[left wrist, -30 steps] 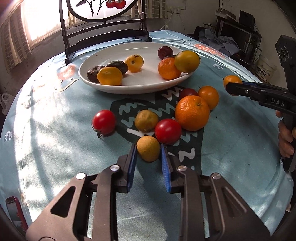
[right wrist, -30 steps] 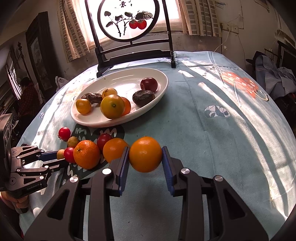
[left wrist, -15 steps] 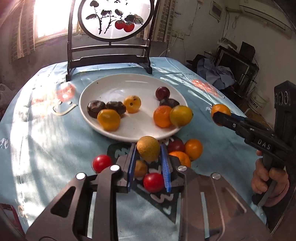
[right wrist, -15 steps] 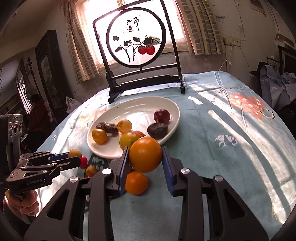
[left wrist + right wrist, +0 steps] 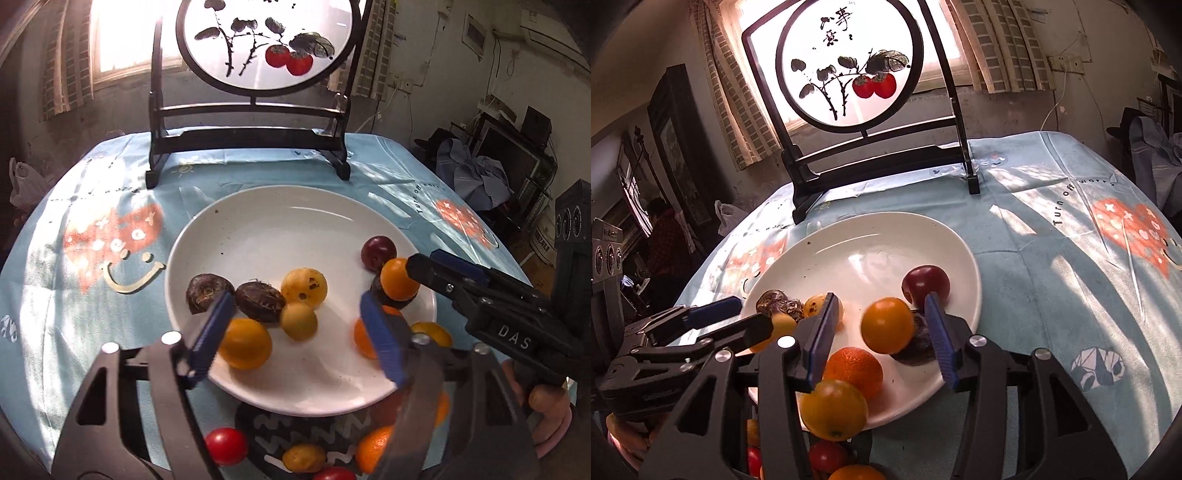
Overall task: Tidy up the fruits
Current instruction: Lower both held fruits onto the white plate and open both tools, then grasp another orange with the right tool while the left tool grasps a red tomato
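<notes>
A white oval plate (image 5: 280, 229) (image 5: 871, 236) holds several fruits. My left gripper (image 5: 295, 336) is open above its near side; the small yellow-brown fruit (image 5: 298, 320) sits free between the fingers among the plate's fruits. My right gripper (image 5: 881, 332) is open over the plate's right side; the orange (image 5: 886, 325) (image 5: 397, 278) is free between its fingers, blurred, by a dark fruit (image 5: 916, 350). The right gripper shows in the left wrist view (image 5: 436, 266), the left gripper in the right wrist view (image 5: 738, 317).
A dark wooden stand with a round persimmon painting (image 5: 258, 110) (image 5: 864, 122) stands behind the plate. Loose tomatoes and oranges (image 5: 225, 445) lie on the blue cloth in front of the plate. Room clutter (image 5: 480, 173) is at the far right.
Both grippers moved forward over the plate and opened. The yellow-brown fruit left the left gripper and the orange left the right gripper; both are now at the plate.
</notes>
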`<move>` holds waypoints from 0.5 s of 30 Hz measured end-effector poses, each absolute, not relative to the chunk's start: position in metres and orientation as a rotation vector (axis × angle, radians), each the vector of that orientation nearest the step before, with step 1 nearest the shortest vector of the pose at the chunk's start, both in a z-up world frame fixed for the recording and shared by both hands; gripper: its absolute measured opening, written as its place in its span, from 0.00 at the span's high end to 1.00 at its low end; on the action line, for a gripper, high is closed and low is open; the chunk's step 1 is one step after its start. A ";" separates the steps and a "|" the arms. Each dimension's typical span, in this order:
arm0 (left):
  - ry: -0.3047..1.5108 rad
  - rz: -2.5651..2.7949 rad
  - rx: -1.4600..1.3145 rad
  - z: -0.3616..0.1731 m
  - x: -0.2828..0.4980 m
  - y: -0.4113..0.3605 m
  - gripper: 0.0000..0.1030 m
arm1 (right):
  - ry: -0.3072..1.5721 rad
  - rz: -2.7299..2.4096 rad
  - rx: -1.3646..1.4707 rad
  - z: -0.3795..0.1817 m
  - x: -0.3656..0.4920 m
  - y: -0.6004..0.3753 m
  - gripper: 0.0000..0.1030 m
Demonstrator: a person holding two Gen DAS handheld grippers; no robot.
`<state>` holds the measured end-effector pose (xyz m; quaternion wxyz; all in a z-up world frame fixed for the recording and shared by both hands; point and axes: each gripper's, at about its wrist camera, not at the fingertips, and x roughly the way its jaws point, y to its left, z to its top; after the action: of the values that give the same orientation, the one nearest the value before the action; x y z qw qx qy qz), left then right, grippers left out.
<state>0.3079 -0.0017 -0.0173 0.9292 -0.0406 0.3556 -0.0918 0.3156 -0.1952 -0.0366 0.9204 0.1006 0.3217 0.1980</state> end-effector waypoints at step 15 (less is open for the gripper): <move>0.724 0.026 -0.212 -0.026 0.235 0.074 0.05 | 0.736 0.440 0.101 -0.047 0.230 -0.197 0.52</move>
<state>0.2354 0.0739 -0.0265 0.9295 -0.1037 0.3536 0.0126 0.2303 -0.1973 -0.0472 0.9082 0.0488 0.3567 0.2133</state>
